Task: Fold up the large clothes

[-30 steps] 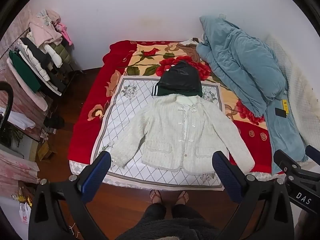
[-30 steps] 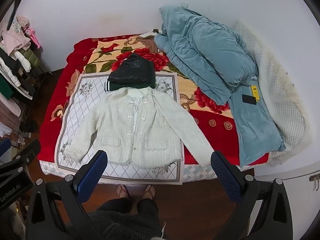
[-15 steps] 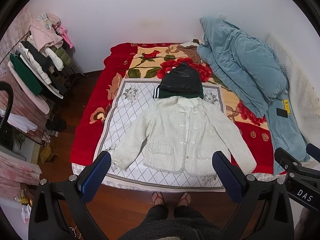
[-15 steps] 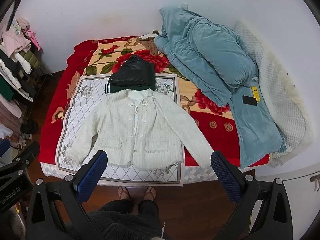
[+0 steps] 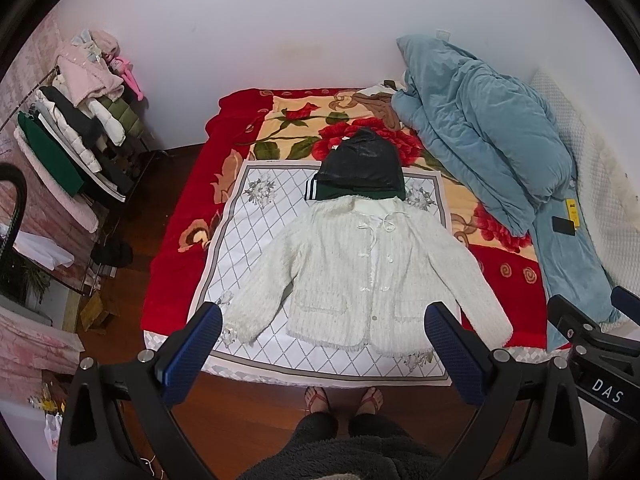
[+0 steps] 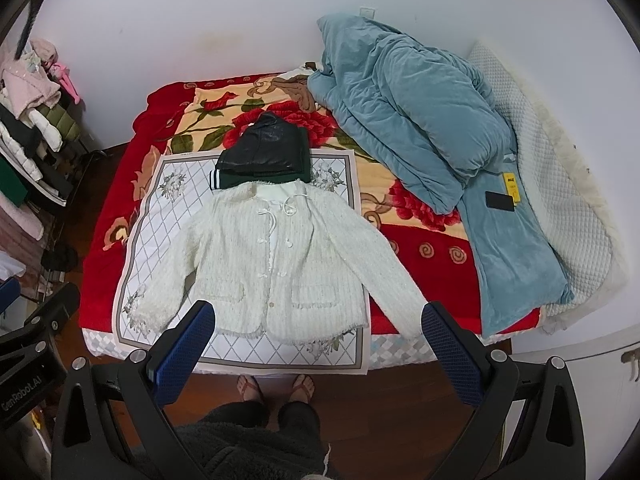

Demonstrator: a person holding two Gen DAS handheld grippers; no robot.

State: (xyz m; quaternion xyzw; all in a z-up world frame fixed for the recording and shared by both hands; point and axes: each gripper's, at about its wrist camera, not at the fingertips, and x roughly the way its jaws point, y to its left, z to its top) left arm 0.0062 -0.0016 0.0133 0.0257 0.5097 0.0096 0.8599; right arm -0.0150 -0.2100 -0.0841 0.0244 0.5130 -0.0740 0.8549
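Both grippers higher; fingers [image 5: 452, 344] wide, empty

- Our left wrist view looks down from high above the foot of the bed [image 5: 176, 264], facing the far wall, well back from everything.
- Between its spread jaws lies the white cardigan [image 5: 360, 272]; the clothes rack [image 5: 76, 148] sits far outside the left jaw.
- Our right wrist view looks from just beside it, equally high and far.
- Its jaws frame the same cardigan [image 6: 276, 256]; beyond the right jaw is the blue quilt [image 6: 420, 120].
- Both views share the bed, cardigan and quilt.
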